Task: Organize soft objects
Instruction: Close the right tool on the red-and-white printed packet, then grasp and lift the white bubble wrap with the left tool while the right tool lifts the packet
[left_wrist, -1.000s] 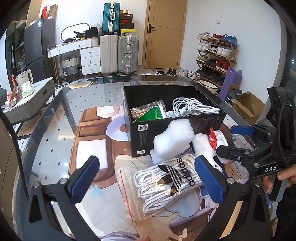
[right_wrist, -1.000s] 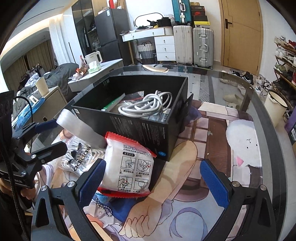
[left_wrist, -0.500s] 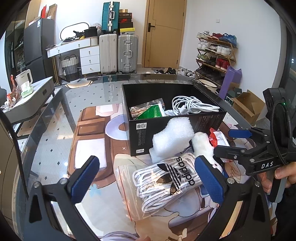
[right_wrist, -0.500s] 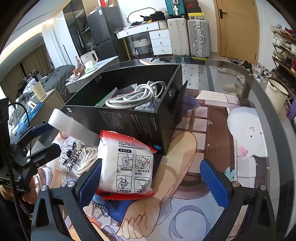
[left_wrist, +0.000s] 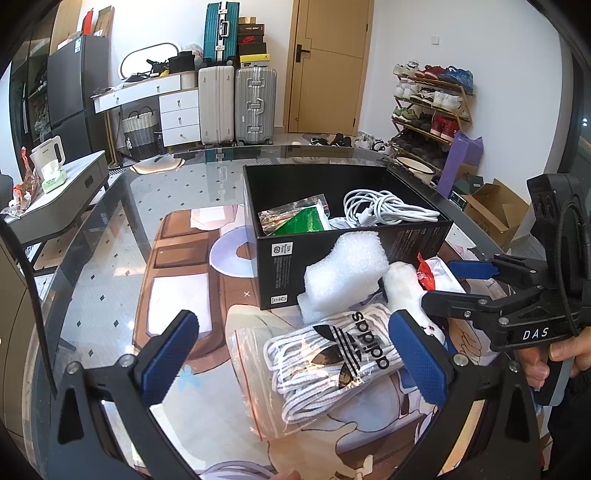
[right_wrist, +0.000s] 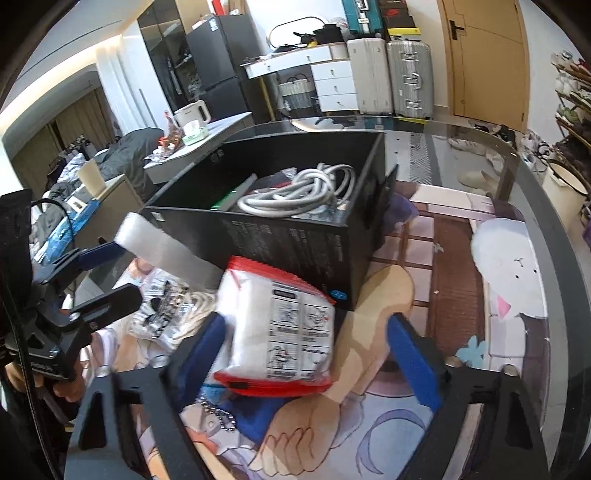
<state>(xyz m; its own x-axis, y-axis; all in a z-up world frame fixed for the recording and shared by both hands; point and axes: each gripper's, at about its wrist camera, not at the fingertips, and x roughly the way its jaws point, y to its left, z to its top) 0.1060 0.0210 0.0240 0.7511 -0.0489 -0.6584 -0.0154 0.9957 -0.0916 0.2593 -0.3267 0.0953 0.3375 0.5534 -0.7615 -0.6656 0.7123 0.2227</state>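
A white packet with red edges (right_wrist: 280, 332) leans on the black box (right_wrist: 288, 240). My right gripper (right_wrist: 310, 350) straddles it and its jaws are closing. The left pad is at the packet's edge and the right pad stands clear of it. In the left wrist view that gripper (left_wrist: 441, 284) reaches in from the right at the packet (left_wrist: 430, 267). My left gripper (left_wrist: 293, 358) is open, just short of a clear zip bag of white laces (left_wrist: 332, 362). A white foam piece (left_wrist: 343, 269) and a white plush item (left_wrist: 406, 288) lie against the box (left_wrist: 280, 273).
The box holds a coiled white cable (left_wrist: 380, 212) and a green packet (left_wrist: 299, 223). All of it rests on a glass table (left_wrist: 110, 229) with a printed mat (right_wrist: 458, 266). Suitcases, a shoe rack and a door stand behind.
My right gripper has pushed in towards the red-edged packet and its jaws have narrowed around it. The left gripper and the bag of laces have stayed put.
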